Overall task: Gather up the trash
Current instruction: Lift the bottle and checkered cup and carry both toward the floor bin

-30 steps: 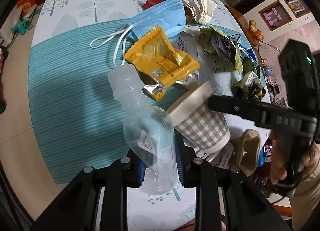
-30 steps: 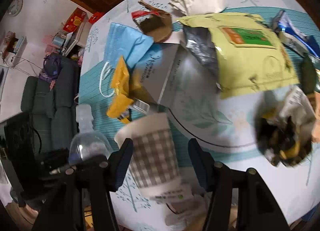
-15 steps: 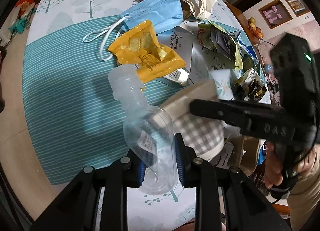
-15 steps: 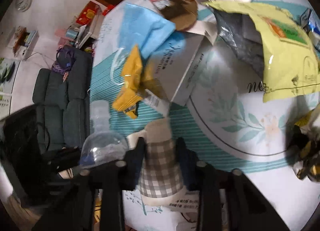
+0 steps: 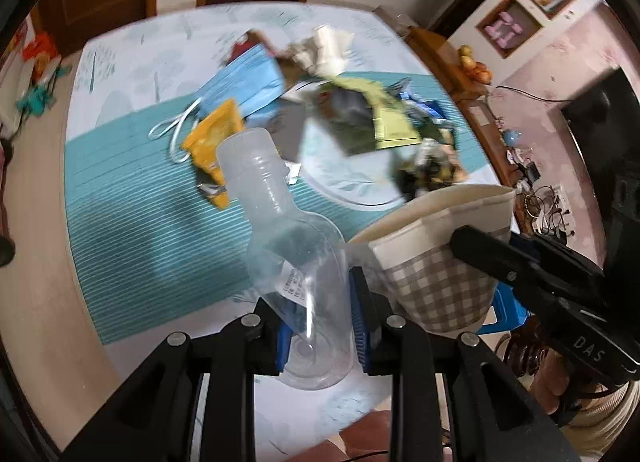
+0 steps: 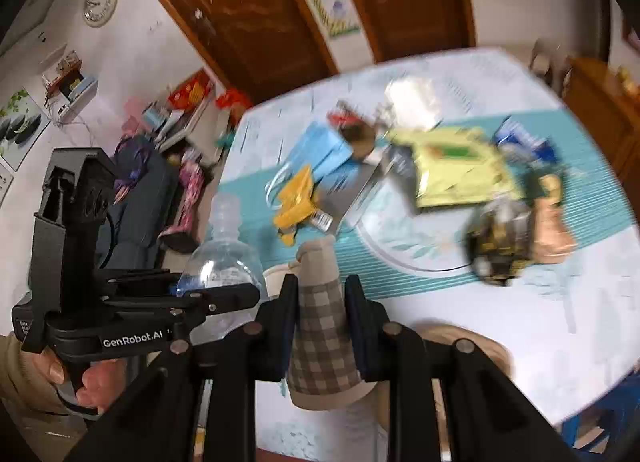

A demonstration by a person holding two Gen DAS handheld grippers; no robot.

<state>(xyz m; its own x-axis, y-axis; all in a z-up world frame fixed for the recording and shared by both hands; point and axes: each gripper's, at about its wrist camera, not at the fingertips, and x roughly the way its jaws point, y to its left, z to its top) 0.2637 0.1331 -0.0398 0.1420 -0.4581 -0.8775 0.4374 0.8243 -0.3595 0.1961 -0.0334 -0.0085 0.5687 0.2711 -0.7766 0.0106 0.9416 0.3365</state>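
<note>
My left gripper [image 5: 318,314] is shut on a clear plastic bottle [image 5: 288,246], held above the table's near edge; the bottle also shows in the right wrist view [image 6: 222,258]. My right gripper [image 6: 322,318] is shut on a squashed checked paper cup [image 6: 324,342], also seen in the left wrist view [image 5: 440,258], lifted off the table beside the bottle. More trash lies on the table: a blue face mask [image 5: 244,82], a yellow wrapper [image 5: 216,134], a green pouch [image 6: 456,170] and a dark crumpled wrapper [image 6: 500,238].
The round table has a teal striped cloth [image 5: 132,198]. White crumpled paper [image 5: 320,46] lies at the far side. A wicker chair back [image 6: 472,346] stands at the near edge. Brown doors [image 6: 248,14] and a cluttered sofa [image 6: 152,190] are behind.
My right gripper has closed on the checked cup, squashed it and lifted it off the table. Both grippers have risen and pulled back, so the table looks farther away.
</note>
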